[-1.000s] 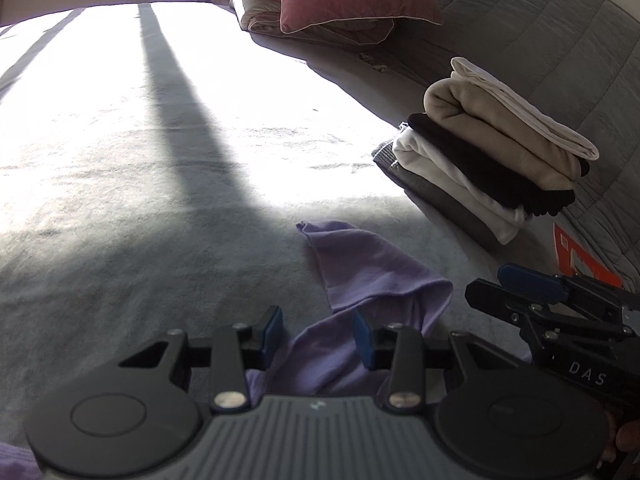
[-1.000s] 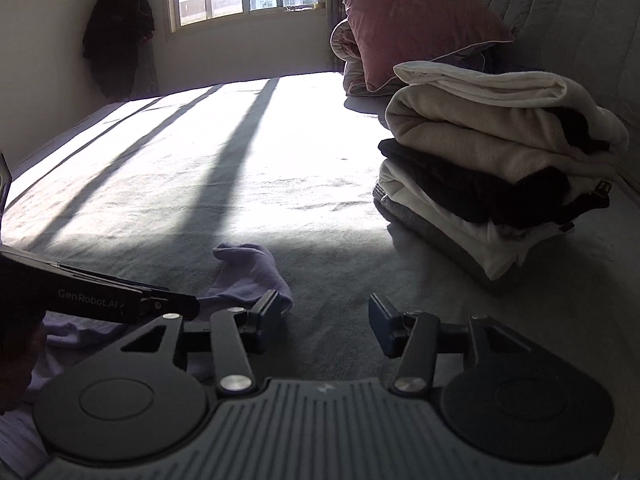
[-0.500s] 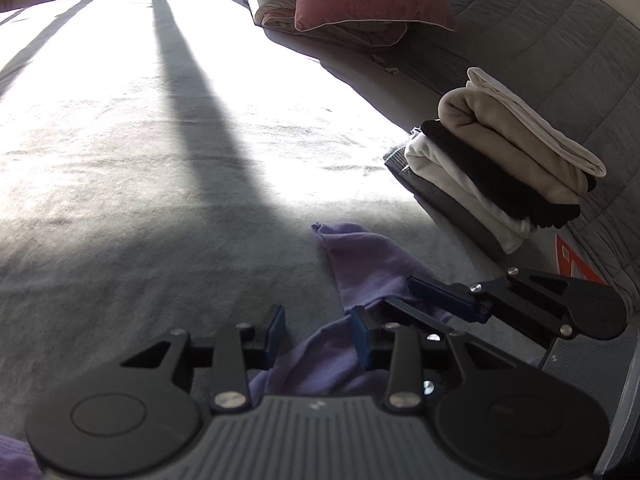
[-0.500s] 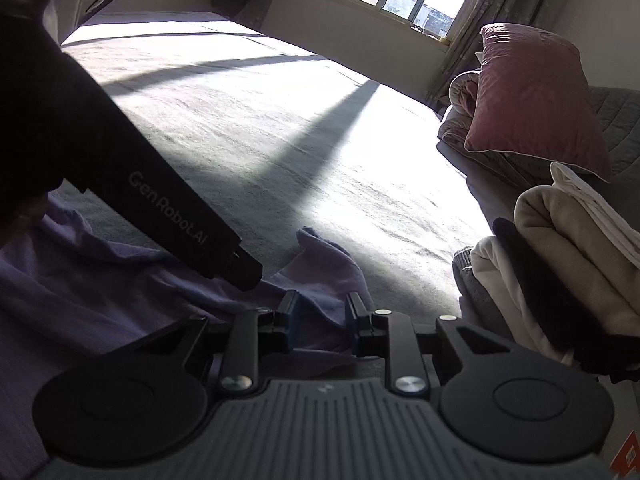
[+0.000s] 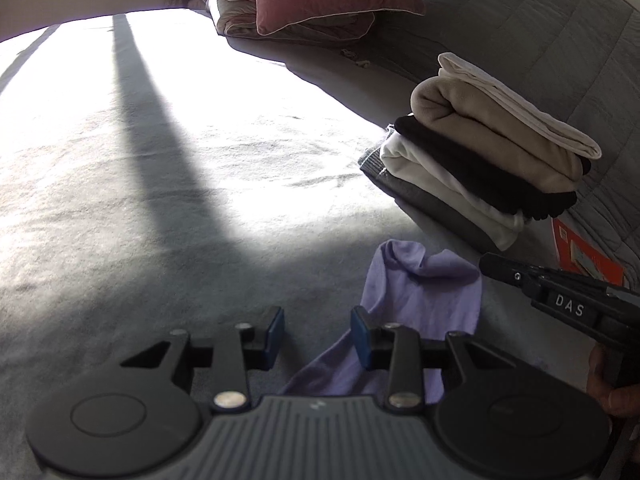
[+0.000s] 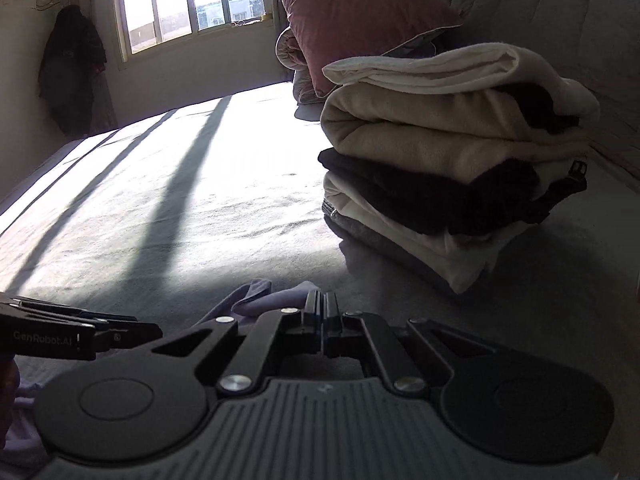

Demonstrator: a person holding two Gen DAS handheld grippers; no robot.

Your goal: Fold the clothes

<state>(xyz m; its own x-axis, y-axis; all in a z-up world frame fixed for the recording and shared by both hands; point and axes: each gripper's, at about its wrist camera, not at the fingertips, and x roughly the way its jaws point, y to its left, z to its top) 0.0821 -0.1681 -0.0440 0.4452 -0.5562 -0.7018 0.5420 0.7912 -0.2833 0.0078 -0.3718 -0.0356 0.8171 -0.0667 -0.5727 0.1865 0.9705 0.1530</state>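
Lavender fabric, the garment [image 5: 424, 292] to be folded, lies crumpled on the bed [image 5: 168, 208] near its front edge, and both tools work at it. Right tool [image 6: 322, 312]: its jaws have just been closing and now stand fully together, with the garment's crumpled edge directly at their tips; whether cloth is pinched between the pads cannot be told. Left tool [image 5: 317, 334]: jaws apart, with a strip of the garment running under the right-hand pad [image 5: 360, 338] and nothing pressed between them. Judgement: one tool pinches an edge while the other stays ready to take a second point, so the cloth can be spread flat before folding. Beyond the garment, toward the bed's right edge against the quilted backrest [image 5: 540, 32], stands a stack of folded clothes [image 5: 480, 160], presumably finished items. No containers are present.
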